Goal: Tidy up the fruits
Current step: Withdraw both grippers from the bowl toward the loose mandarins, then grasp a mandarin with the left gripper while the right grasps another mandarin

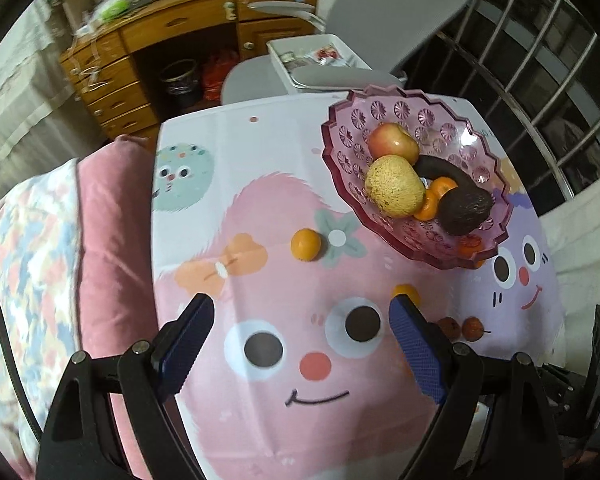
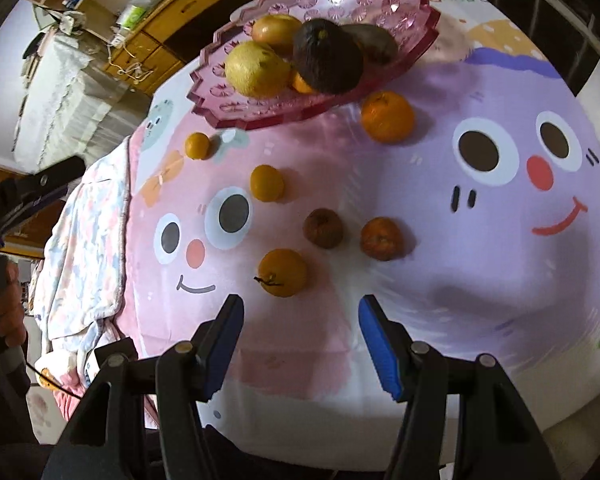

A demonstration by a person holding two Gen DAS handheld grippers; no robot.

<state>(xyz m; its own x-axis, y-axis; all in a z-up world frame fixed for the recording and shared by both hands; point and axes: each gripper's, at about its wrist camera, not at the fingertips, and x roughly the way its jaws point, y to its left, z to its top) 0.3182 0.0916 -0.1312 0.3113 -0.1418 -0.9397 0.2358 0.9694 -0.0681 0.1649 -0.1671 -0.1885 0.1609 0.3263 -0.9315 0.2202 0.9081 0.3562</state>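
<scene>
**Loose fruit sitting near the table edge, both grippers empty**

Two hand-held grippers are hovering over a table covered in a cartoon cloth (image 2: 440, 280). The left gripper (image 1: 300, 344) is standing wide apart, holding nothing. The right gripper (image 2: 300, 340) is standing partly apart, also holding nothing. A pink bowl (image 2: 380, 4) is sitting at the far side, already carrying an apple, a pear and dark fruit. Small oranges are lying loose on the cloth; the nearest orange (image 2: 283, 273) is resting just ahead of the right gripper's fingers. Being round, it is likely to roll away if nudged off-centre. The heaped bowl is risking spills when more lands on top.
</scene>
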